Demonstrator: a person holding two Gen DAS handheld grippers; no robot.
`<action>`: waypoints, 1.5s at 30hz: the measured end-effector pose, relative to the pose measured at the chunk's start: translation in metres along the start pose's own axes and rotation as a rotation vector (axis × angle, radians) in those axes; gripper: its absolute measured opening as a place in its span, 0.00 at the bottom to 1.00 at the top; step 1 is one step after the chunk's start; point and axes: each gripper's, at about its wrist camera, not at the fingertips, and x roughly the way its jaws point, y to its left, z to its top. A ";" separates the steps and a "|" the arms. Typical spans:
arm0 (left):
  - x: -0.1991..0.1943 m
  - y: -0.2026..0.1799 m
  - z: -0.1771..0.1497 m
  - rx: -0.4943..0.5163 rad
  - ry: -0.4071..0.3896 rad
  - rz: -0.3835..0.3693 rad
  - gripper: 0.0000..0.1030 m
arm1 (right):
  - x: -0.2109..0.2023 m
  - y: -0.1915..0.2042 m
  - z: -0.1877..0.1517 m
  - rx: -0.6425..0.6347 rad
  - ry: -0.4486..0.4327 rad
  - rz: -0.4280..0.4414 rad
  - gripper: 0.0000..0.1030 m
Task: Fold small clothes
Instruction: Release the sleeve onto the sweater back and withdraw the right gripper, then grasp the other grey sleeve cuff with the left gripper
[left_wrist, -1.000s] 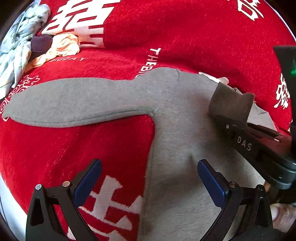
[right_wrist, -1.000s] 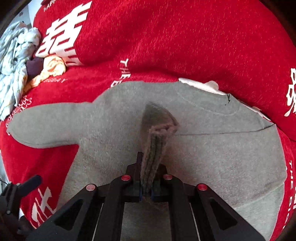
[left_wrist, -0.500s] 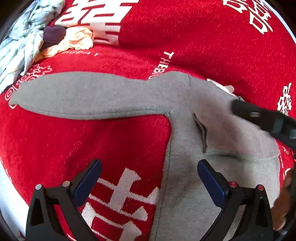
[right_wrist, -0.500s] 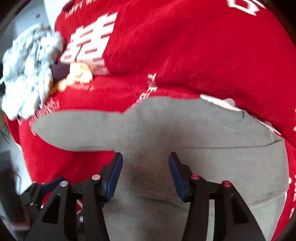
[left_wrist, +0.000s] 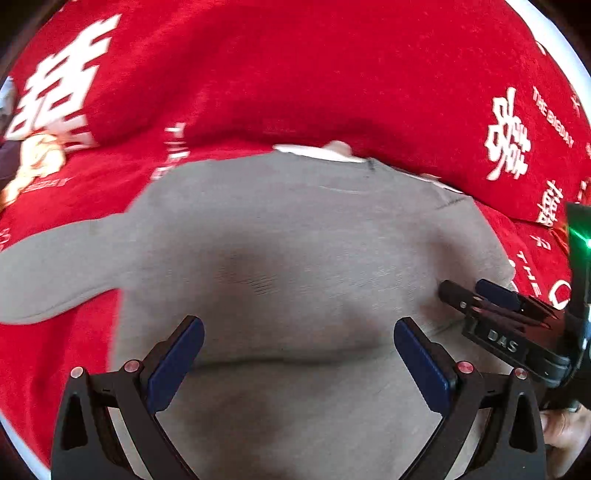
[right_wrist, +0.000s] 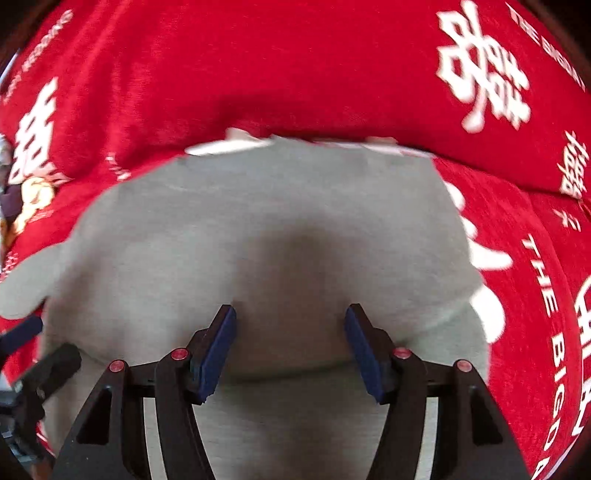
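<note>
A small grey sweater (left_wrist: 295, 240) lies flat on the red blanket (left_wrist: 295, 74), collar at the far side, one sleeve stretched out to the left (left_wrist: 55, 266). The other sleeve lies folded over the body. The sweater also fills the right wrist view (right_wrist: 277, 229). My left gripper (left_wrist: 297, 354) is open and empty, low over the sweater's lower middle. My right gripper (right_wrist: 290, 343) is open and empty over the body; it shows in the left wrist view (left_wrist: 476, 295) at the sweater's right edge.
A red blanket with white characters covers the surface and rises in a fold behind the sweater (right_wrist: 295, 74). A small pile of yellow and dark clothes (left_wrist: 33, 162) lies at the far left. The blanket's white edge shows at the bottom left (left_wrist: 14, 439).
My right gripper let go of the sleeve cuff it held, opened, and moved right. The sleeve now lies on the body. My left gripper moved right, over the sweater's body.
</note>
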 end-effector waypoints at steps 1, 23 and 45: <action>0.011 0.000 -0.001 0.001 0.029 0.008 1.00 | -0.003 -0.008 -0.001 0.003 -0.020 -0.005 0.63; 0.018 0.001 -0.029 0.064 -0.042 0.149 1.00 | -0.015 -0.002 -0.044 -0.029 -0.118 -0.028 0.90; -0.088 0.205 -0.057 -0.409 -0.237 0.274 1.00 | -0.010 0.008 -0.047 -0.077 -0.108 -0.038 0.99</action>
